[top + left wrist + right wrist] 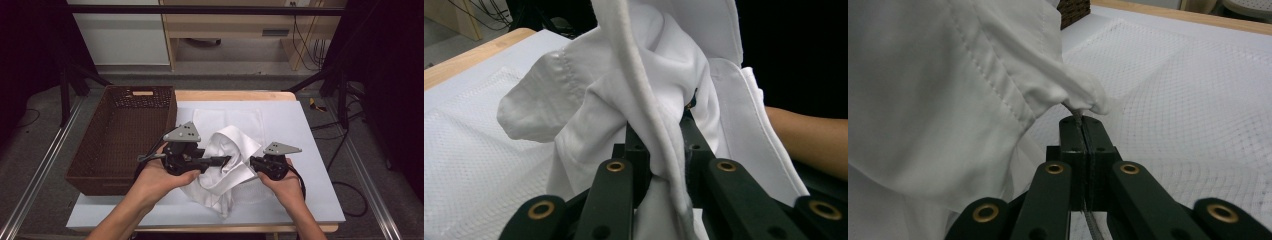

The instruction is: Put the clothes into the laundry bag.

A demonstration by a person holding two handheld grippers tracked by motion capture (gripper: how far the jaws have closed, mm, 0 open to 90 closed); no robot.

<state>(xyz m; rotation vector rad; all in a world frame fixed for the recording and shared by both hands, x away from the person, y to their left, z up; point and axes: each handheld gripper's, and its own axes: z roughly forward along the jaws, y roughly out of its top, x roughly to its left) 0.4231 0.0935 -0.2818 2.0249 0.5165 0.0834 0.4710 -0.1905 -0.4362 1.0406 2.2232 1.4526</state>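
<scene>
A white garment (227, 160) hangs bunched between my two grippers above the white mat (310, 165). My left gripper (227, 160) points right and is shut on a thick fold of the garment (644, 100); the cloth runs between its jaws and drapes over them, near the gripper (661, 135). From the right, my right gripper (252, 162) is shut tight on a thin edge of the same garment (948, 90), pinched at the jaw tips of the gripper (1082, 122). A loose part of the garment trails down onto the mat toward the near edge.
A brown woven basket (105, 150) stands at the left of the table, touching the mat's left side. A white mesh cloth (250, 117) lies flat on the mat behind the garment. Black frame posts rise at both far corners.
</scene>
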